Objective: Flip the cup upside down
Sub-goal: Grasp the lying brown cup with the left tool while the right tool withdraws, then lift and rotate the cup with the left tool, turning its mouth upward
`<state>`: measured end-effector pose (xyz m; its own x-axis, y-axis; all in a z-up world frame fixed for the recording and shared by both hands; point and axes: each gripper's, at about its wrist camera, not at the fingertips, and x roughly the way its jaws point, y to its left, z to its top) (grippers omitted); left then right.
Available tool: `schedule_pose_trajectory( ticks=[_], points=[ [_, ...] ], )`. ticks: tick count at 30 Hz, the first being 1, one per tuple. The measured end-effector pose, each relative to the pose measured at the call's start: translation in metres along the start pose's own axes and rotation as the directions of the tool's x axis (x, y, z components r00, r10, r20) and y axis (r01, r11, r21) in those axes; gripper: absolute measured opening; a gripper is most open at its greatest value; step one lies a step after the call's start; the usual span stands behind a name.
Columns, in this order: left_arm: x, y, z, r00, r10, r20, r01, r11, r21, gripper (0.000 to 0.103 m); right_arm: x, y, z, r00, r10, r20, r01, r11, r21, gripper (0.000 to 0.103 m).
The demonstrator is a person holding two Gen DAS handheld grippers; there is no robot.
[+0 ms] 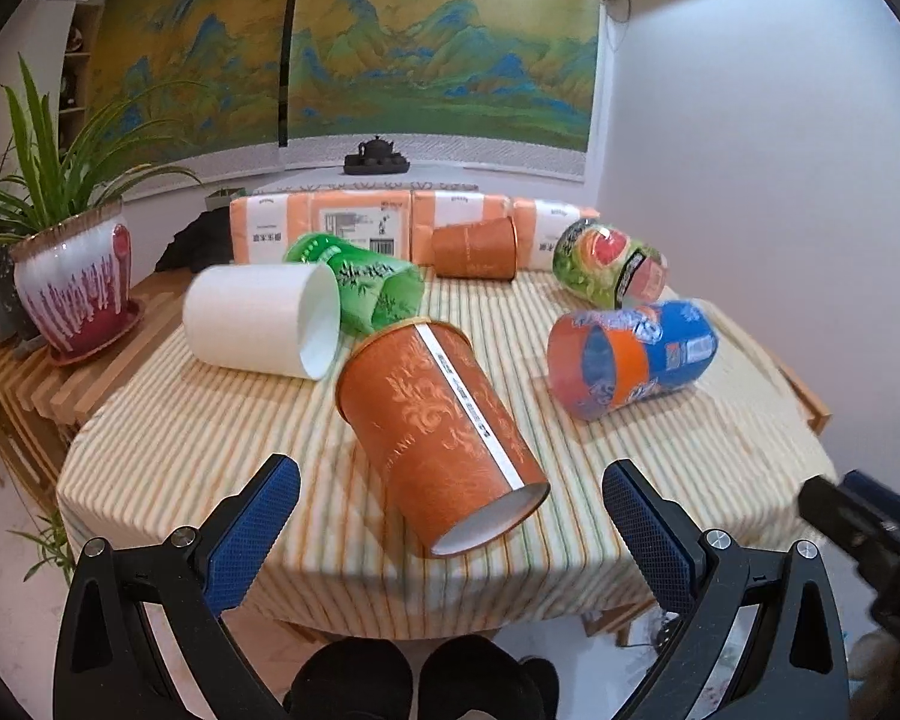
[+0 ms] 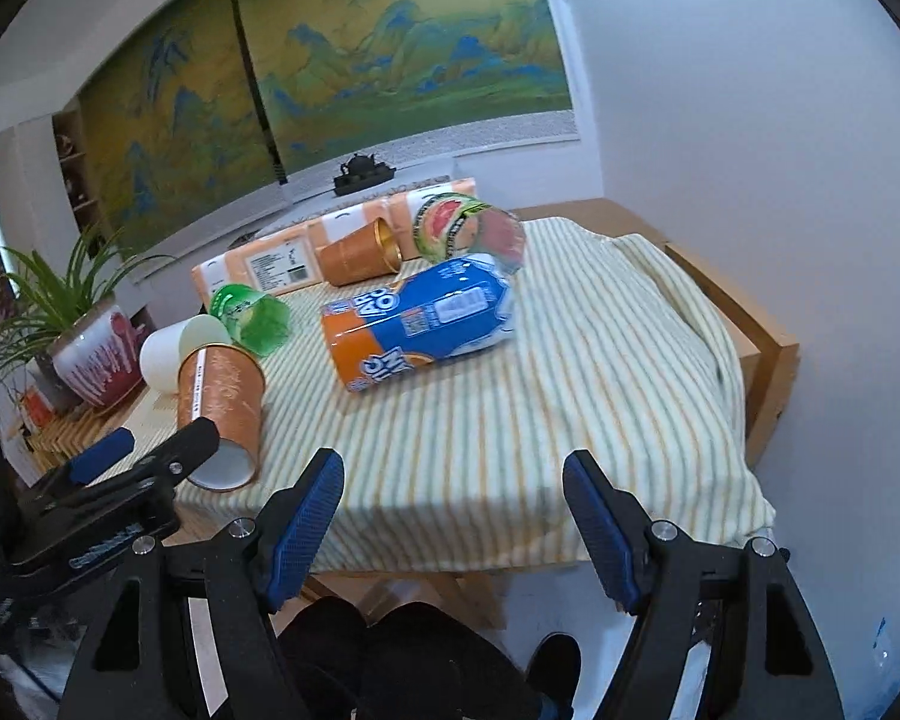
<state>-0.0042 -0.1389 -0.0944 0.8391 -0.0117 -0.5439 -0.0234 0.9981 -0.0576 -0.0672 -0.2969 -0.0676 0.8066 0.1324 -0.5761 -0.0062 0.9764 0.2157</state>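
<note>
Orange cup [image 1: 438, 432] on side, left gripper [image 1: 450, 492] spread

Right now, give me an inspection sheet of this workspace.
Surface: striped cloth over a wooden table.
Job's things: six cups on their sides: large orange cup, white cup, green cup, blue-orange cup, watermelon-print cup, small orange cup.
Clutter: tissue packs at the back.
Grippers: left gripper and right gripper, jaws open, empty.
Cables: nothing seen.
Surroundings: potted plant, landscape painting, teapot.

Black hand-held gripper [image 1: 450, 483] — blue textured pads [image 1: 252, 540], silver screws.
</note>
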Motion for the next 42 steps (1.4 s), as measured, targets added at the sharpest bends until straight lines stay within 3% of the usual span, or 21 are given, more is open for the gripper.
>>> schedule_pose_trajectory(
  ticks=[10,14,17,24,42],
  points=[
    [0.02,-0.011,-0.012,0.996,0.085,0.01,-0.085,0.996,0.027,0.101,0.005,-0.014,-0.002,1.0,0.01,-0.019,-0.009,0.999,0.043,0.072],
    [0.025,-0.008,-0.011,0.996,0.092,-0.008,-0.092,0.995,0.031,0.078,0.009,-0.013,-0.003,0.999,0.015,-0.032,-0.014,0.999,0.048,0.072],
    [0.027,-0.004,-0.011,0.997,0.081,-0.017,-0.08,0.996,0.028,0.072,0.01,-0.011,-0.002,0.999,0.015,-0.032,-0.014,0.999,0.047,0.072],
    [0.017,-0.001,-0.009,0.998,0.058,0.019,-0.059,0.997,0.054,0.067,0.012,-0.001,-0.002,1.0,0.006,-0.024,-0.005,1.0,0.023,0.072],
    [0.001,0.015,0.011,0.999,-0.015,0.046,0.011,0.995,0.102,0.065,0.015,0.022,0.008,0.999,-0.031,0.021,0.031,0.999,-0.016,0.072]
  ],
)
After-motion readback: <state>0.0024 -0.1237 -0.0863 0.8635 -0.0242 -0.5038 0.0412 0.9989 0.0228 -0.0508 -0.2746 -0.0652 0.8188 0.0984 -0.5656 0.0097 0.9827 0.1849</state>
